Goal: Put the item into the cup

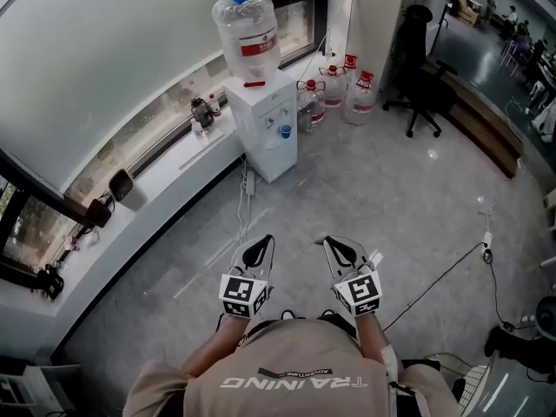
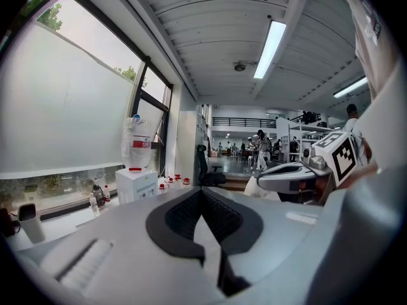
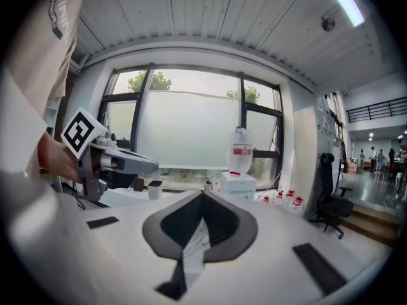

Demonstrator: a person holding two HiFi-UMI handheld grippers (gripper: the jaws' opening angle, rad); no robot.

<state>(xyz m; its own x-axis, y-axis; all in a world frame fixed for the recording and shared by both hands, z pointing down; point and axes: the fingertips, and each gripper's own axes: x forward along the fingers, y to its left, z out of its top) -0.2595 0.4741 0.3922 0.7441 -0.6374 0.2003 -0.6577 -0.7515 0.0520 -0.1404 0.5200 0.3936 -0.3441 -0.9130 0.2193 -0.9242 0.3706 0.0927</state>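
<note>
Both grippers are held at waist height over the grey floor, side by side and pointing forward. My left gripper (image 1: 262,241) (image 2: 202,192) has its jaws closed tip to tip with nothing between them. My right gripper (image 1: 332,242) (image 3: 202,196) is shut too and holds nothing. A small pale cup with a dark rim (image 2: 28,221) (image 3: 154,189) stands on the long white window ledge (image 1: 174,168), far ahead and to the left of both grippers. No loose item for the cup can be made out in any view.
A white water dispenser (image 1: 267,124) with a big bottle (image 1: 247,31) stands at the ledge's end, with spare water bottles (image 1: 335,89) beside it. A black office chair (image 1: 423,63) is at the back right. Cables (image 1: 452,276) run over the floor at right. Small bottles (image 1: 204,111) sit on the ledge.
</note>
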